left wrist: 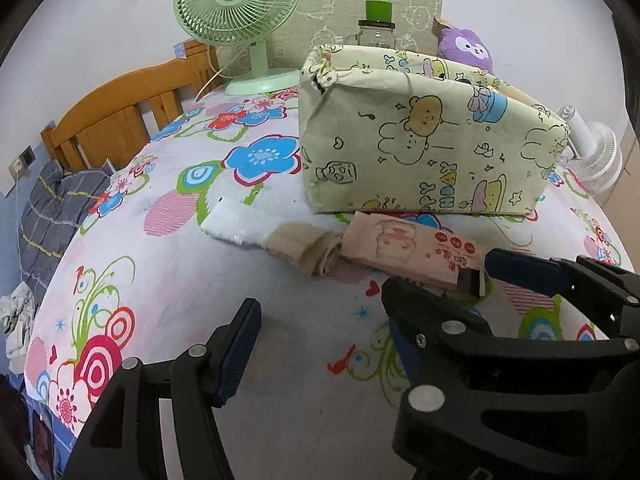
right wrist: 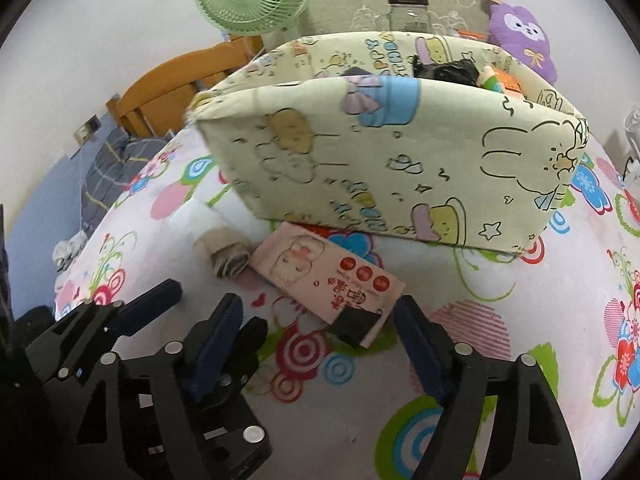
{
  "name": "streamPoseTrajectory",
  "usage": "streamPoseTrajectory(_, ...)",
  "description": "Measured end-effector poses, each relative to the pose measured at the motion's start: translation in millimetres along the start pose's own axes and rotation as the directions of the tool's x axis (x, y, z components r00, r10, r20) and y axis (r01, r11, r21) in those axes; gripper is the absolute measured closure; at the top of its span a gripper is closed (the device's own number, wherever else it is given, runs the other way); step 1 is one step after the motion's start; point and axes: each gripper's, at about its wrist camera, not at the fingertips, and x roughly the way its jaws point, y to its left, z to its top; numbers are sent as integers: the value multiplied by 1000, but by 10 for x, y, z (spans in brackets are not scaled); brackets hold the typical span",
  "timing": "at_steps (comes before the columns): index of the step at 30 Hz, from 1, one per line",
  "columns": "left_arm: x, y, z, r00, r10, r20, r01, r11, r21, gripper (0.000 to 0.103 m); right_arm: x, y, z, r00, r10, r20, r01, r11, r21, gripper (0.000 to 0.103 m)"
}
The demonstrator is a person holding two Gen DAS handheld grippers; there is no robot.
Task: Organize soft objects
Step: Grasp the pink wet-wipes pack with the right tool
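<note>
The right tongs stood apart over the floral bedsheet, the pink wipes pack reaching between their fingers, a beige roll beside it, the cartoon-print box behind.

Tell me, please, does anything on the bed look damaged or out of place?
Yes. The fabric box has a torn upper left corner with a dark gap, and its front wall is dented. A pink pack and a rolled beige cloth lie loose on the sheet in front of the box, not inside it.
</note>
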Motion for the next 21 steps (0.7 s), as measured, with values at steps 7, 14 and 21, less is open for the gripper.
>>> streamPoseTrajectory(7, -20, 55, -9, 1000, 23, 6, -23, 1000, -1, 34, -23, 26, 1, 998, -57, 16, 58, 997, -55, 24)
streamPoseTrajectory(14, 41, 156, 97, 999, 40, -5, -40, 998, 40, 33, 72, -36, 131, 1000, -30, 8, 31, 996, -85, 24)
streamPoseTrajectory(21, 100, 186, 165, 999, 35, -17, -32, 986, 162, 20, 160, 30, 246, 1000, 10, -19, -12, 988, -153, 24)
